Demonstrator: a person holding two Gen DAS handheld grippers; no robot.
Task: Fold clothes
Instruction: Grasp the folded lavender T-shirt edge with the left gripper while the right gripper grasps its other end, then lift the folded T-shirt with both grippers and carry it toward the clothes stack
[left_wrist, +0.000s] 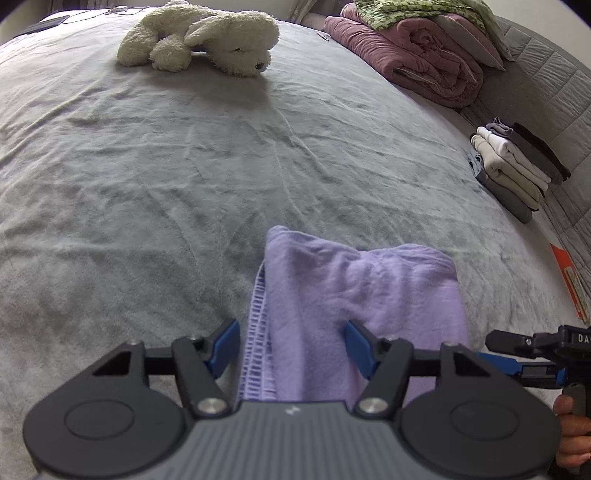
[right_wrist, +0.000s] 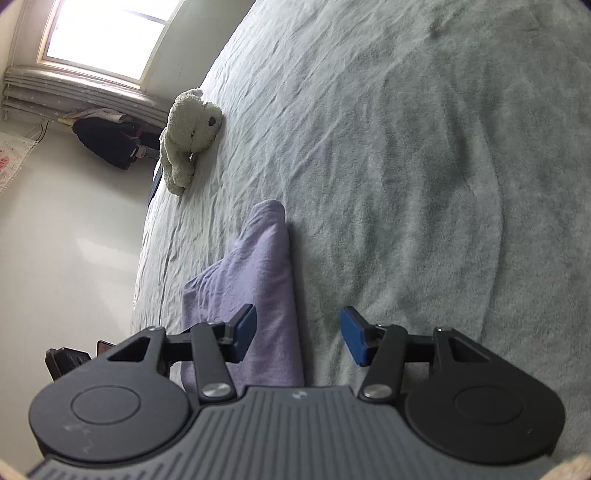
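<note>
A folded lilac garment (left_wrist: 354, 295) lies on the grey bed cover (left_wrist: 166, 166), right in front of both grippers. My left gripper (left_wrist: 291, 345) is open and straddles the garment's left part. Its left pad stands off the ribbed hem, and its right pad rests over the cloth without pinching it. In the right wrist view the same lilac garment (right_wrist: 258, 273) runs away from me. My right gripper (right_wrist: 300, 336) is open over its right edge, one finger above the cloth and the other above the bed cover (right_wrist: 424, 184). The right gripper's finger (left_wrist: 517, 343) also shows at the left view's right edge.
A stack of folded clothes (left_wrist: 517, 166) sits at the bed's right side, with a pink quilt pile (left_wrist: 417, 55) behind it. A white plush toy (left_wrist: 207, 40) (right_wrist: 190, 136) lies at the far end. An orange flat item (left_wrist: 569, 280) lies at the right edge.
</note>
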